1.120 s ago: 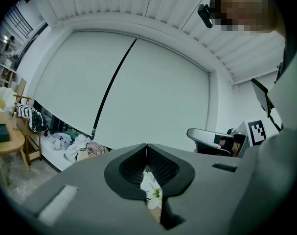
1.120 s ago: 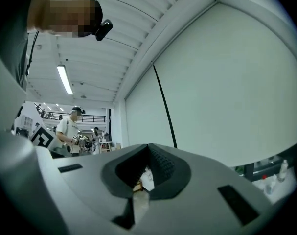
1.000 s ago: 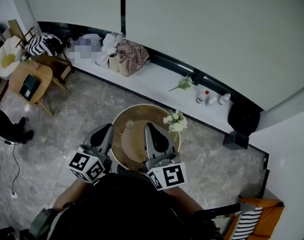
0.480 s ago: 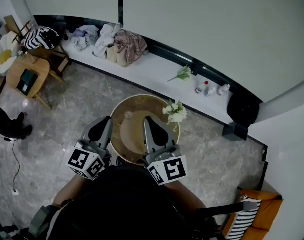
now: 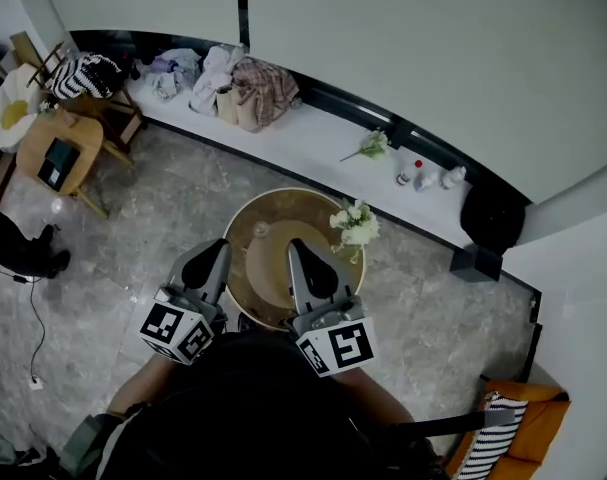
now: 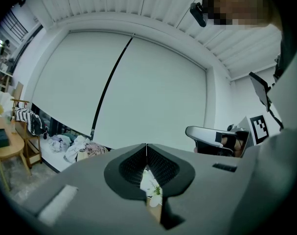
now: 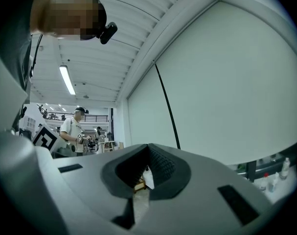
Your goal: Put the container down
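Left gripper (image 5: 219,249): jaws fully closed, tips meeting, nothing between them. Right gripper (image 5: 296,247): jaws also together at the tips, empty. Both are held side by side, just apart, over the near edge of a round wooden table (image 5: 314,206).

Small clear glass container (image 5: 260,230) stands on the table just ahead of the two grippers, between their tip lines and closer to the left one. It touches neither.

White flower bunch (image 5: 354,226) sits ahead and to the right of the right gripper, at the table's far right rim. It shows through the gap below the closed left jaws in the left gripper view.

White ledge (image 5: 313,158) runs along the wall well beyond both grippers, with small bottles (image 5: 423,176) far right-forward and a clothes pile (image 5: 233,88) far left-forward.
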### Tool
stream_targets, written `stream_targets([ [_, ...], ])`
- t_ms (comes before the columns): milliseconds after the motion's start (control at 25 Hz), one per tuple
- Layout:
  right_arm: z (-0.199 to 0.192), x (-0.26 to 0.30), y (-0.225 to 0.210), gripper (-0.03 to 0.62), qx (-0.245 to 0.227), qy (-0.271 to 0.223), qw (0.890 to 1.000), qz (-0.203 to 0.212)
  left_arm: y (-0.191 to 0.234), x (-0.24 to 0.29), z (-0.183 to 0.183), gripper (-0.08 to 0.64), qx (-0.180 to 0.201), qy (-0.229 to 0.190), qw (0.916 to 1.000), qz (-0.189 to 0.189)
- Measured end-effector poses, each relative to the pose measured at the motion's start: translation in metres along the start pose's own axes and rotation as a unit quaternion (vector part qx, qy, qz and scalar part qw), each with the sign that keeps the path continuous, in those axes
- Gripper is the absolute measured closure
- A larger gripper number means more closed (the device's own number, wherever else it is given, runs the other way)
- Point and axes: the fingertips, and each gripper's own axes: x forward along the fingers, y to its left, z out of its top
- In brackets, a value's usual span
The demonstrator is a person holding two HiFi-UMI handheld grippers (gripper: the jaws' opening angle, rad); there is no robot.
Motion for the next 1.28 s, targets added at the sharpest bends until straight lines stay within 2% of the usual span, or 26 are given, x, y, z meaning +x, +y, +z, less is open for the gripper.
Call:
stream_targets([
  [560,-0.0013,0.0003,0.0035,0.586,0.005,-0.005,1.0,0.01,-0.0004,-0.0006,-0.0038,0.555,-0.003,0.004,1.0,0.002],
  [1280,-0.0081,0.0055,0.0026,0.586,0.012,0.002,1.0,0.003,0.0084,0.0019,-0.0101,0.555,-0.009,0.012,0.9999,0.002],
])
